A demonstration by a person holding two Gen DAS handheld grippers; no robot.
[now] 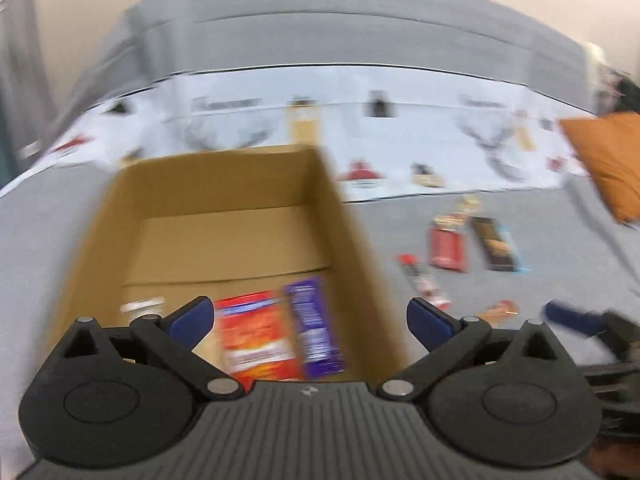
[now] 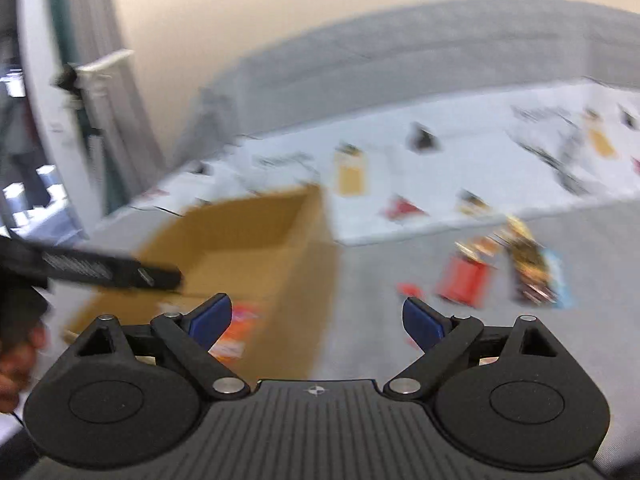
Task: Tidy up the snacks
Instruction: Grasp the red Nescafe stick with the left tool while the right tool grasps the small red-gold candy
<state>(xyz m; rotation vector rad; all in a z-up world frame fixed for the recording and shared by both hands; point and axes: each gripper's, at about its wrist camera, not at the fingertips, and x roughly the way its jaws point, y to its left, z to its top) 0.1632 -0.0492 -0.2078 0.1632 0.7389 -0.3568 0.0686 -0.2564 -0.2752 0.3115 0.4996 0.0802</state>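
Observation:
An open cardboard box [image 1: 224,200] sits on a grey bed. Inside it lie a red-orange snack pack [image 1: 256,336] and a purple snack pack [image 1: 314,328]. My left gripper [image 1: 310,318] hangs over the box's near end, open, with nothing pressed between its pads. Loose on the bed to the right lie a red pack [image 1: 448,248], a dark bar [image 1: 496,248] and a thin red-and-white bar [image 1: 424,282]. My right gripper [image 2: 316,322] is open and empty, over the box's right wall [image 2: 312,280]. The red pack [image 2: 464,280] and dark bar [image 2: 532,268] lie ahead to its right.
A white printed blanket [image 1: 400,140] covers the bed's far part below a grey headboard [image 1: 320,28]. An orange pillow [image 1: 608,160] lies at the right. The other gripper's blue fingertip [image 1: 568,316] shows at right; the left tool's black body [image 2: 108,270] crosses the right wrist view.

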